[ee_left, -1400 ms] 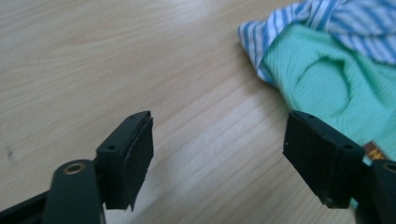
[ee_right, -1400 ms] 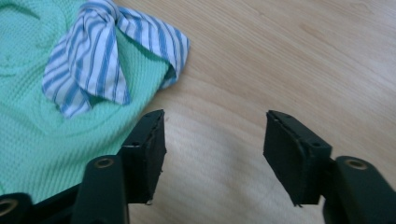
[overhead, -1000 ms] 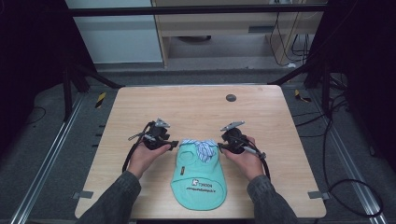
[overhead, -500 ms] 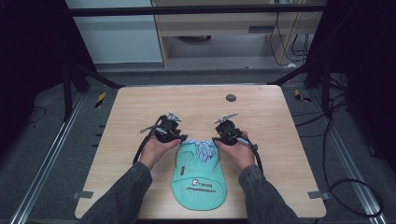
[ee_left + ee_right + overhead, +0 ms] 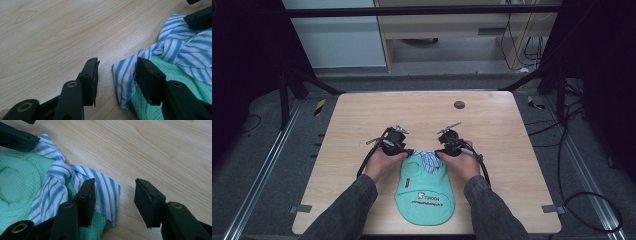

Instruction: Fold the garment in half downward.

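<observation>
A mint-green bib (image 5: pixel 424 195) lies flat near the table's front edge, with white print low on it. Its blue-and-white striped ties (image 5: pixel 428 161) are knotted at its far end. My left gripper (image 5: pixel 409 151) sits just left of the knot and my right gripper (image 5: pixel 439 151) just right of it, tips facing each other. In the left gripper view the left gripper (image 5: pixel 117 61) has a striped tie end (image 5: pixel 125 75) lying loose between its jaws. The right gripper (image 5: pixel 115 181) straddles the other tie end (image 5: pixel 105 187). Both pairs of jaws have just been opening, pads off the cloth.
A small dark round disc (image 5: pixel 459 105) lies at the far middle of the wooden table (image 5: pixel 362 115). Cables trail from both grippers toward the person's forearms. Bare wood spreads to the left, right and behind the bib.
Both hands have moved inward from the bib's sides to the knotted ties, and the grippers now stand close together at the bib's top.
</observation>
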A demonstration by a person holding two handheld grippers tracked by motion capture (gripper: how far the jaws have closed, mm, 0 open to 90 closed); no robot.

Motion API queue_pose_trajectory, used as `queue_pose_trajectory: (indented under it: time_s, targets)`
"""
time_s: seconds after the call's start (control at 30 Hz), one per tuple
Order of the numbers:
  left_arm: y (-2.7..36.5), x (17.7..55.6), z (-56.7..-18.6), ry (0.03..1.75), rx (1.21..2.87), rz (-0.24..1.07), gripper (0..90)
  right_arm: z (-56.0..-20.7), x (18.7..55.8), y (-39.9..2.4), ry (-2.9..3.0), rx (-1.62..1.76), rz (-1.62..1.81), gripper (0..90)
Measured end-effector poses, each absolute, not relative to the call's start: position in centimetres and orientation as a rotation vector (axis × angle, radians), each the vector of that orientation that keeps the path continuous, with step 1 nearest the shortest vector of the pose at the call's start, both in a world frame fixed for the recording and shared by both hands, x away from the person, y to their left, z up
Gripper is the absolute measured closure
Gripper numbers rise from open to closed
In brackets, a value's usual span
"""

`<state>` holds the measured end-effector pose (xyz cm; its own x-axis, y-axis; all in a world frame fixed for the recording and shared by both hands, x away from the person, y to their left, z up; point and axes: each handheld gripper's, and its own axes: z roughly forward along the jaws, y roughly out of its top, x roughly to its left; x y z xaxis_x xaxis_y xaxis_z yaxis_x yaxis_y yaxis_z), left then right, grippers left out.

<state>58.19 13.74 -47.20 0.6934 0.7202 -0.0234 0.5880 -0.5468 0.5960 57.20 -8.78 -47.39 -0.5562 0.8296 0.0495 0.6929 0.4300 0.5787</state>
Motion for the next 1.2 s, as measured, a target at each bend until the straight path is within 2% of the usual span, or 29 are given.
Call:
queue_pose_trajectory:
  time_s: [0.6,0.73,0.77,0.97,1.07,1.2]
  targets:
    - [13.61,58.39,-48.04,1.000,2.367,0.251,50.4,-48.14,57.44,-8.43,2.498,1.318,0.766,47.6]
    - [13.61,58.38,-48.04,0.988,2.367,0.238,53.1,-48.12,57.29,-8.26,2.507,1.306,0.765,52.4]
    - [13.61,58.34,-48.01,0.975,2.371,0.228,56.6,-48.10,57.25,-8.19,2.518,1.292,0.772,56.5]
    - [13.51,58.17,-47.99,0.946,2.381,0.212,66.3,-48.05,57.10,-8.06,2.531,1.268,0.777,64.3]
    - [13.45,58.09,-48.00,0.935,2.382,0.206,72.0,-48.01,57.00,-7.94,2.549,1.255,0.788,71.4]
    - [13.46,58.07,-48.04,0.924,2.386,0.218,76.1,-48.01,56.93,-7.84,2.555,1.264,0.789,75.0]
